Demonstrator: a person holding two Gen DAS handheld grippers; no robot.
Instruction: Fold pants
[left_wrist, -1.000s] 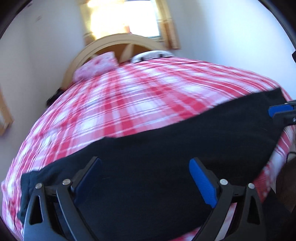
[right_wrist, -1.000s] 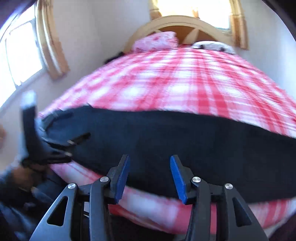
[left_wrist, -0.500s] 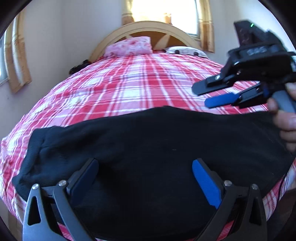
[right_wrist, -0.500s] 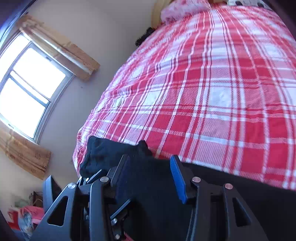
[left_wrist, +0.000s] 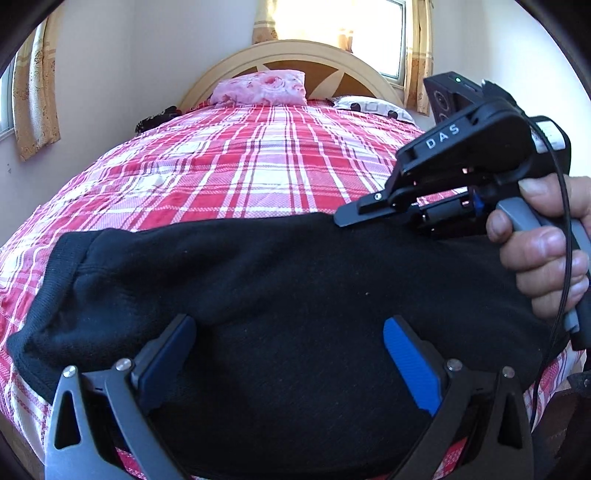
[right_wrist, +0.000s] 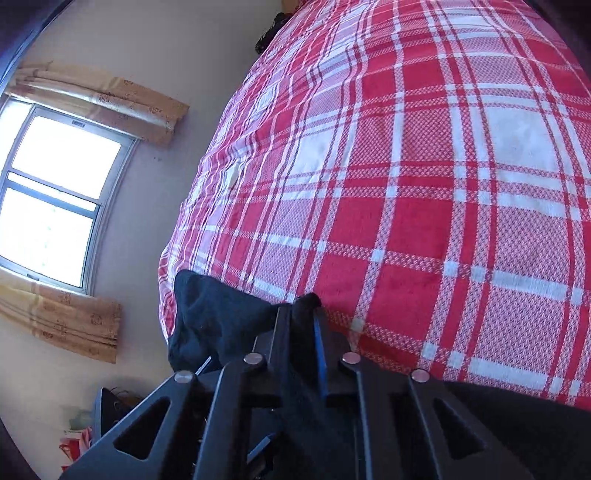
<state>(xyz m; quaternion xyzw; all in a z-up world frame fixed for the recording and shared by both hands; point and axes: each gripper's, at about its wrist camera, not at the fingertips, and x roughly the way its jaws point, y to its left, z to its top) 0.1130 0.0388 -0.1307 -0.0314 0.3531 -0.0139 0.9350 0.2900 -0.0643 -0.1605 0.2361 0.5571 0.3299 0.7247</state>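
Black pants (left_wrist: 258, 288) lie across the near edge of a bed with a red plaid cover (left_wrist: 258, 166). My left gripper (left_wrist: 290, 354) is open, its blue pads wide apart just above the middle of the pants. My right gripper (right_wrist: 301, 317) is shut on the far edge of the pants (right_wrist: 218, 317). It also shows in the left wrist view (left_wrist: 343, 221), held in a hand at the right, its tip on the pants' far edge. One end of the pants (left_wrist: 44, 325) lies at the left.
A pink pillow (left_wrist: 260, 88) and a white patterned pillow (left_wrist: 373, 107) lie against the curved wooden headboard (left_wrist: 295, 55). Curtained windows are behind the bed and on the left wall (right_wrist: 55, 206). The bed's left edge (right_wrist: 166, 280) drops off to the floor.
My right gripper has closed on the far edge of the pants and come in closer over them. My left gripper has stayed open over the pants.
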